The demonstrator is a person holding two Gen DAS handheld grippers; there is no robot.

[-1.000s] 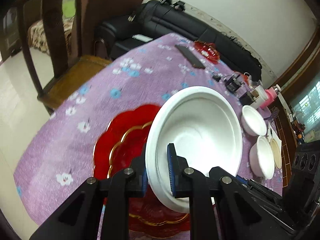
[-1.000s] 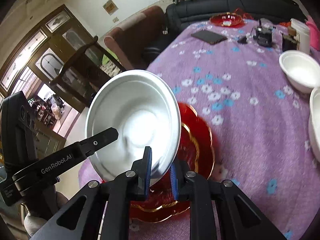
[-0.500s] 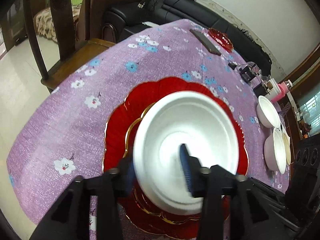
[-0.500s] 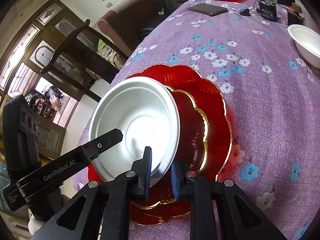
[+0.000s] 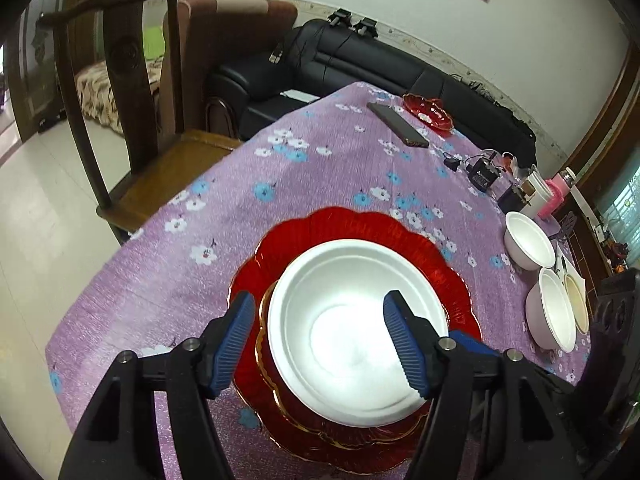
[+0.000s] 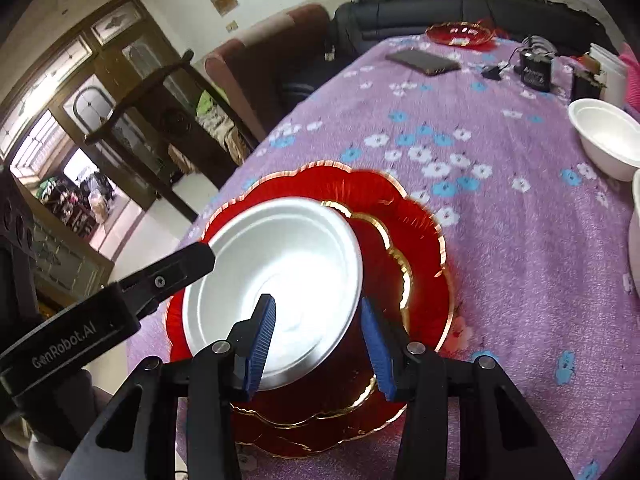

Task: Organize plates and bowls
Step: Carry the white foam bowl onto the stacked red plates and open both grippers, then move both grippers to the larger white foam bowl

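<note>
White plate (image 5: pixel 352 332) now flat on red plates (image 5: pixel 360 232), jaws parted.

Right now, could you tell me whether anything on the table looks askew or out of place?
Only slightly: the white plate sits off-centre on the stacked red plates, toward their left side in the right wrist view, overhanging the smaller one's rim. Nothing looks spilled or broken.
</note>
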